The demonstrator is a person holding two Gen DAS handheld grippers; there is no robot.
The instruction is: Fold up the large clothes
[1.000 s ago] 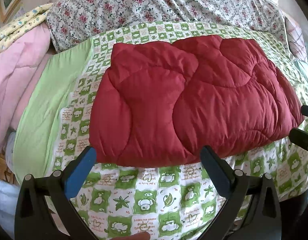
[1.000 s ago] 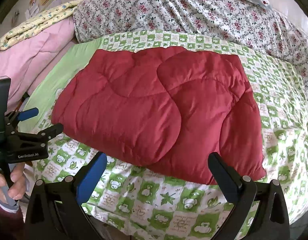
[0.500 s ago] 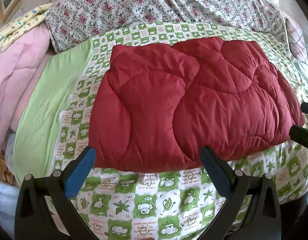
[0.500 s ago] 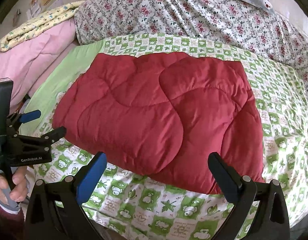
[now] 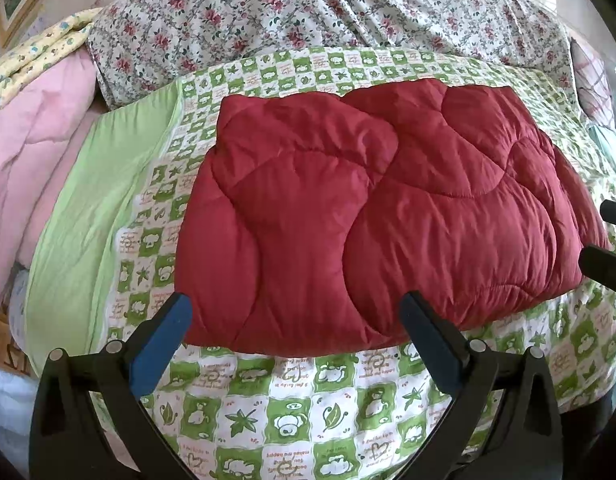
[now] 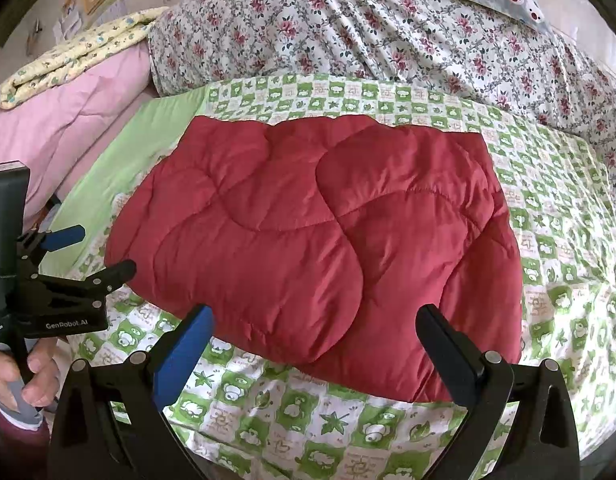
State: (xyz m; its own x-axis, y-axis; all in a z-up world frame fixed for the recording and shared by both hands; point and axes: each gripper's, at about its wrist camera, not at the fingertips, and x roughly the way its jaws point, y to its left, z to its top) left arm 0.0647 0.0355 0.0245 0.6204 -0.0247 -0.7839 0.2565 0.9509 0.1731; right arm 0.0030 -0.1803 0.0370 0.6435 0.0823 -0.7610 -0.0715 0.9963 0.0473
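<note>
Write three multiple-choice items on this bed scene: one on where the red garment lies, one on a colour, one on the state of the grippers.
1. The red padded garment lies on:
A. the pink quilt
B. the green-checked sheet
C. the floor

2. The gripper finger pads are:
A. blue
B. yellow
C. white

3. The left gripper and right gripper are:
A. both shut on the garment
B. one open, one shut
C. both open, holding nothing

Answers: B, checked sheet shows all round it; A, blue shows inside the fingers; C, fingers spread wide, nothing between them.

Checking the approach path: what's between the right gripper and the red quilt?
Only a strip of the green checked sheet. In the right wrist view nothing else lies between the open right gripper and the red quilt.
</note>
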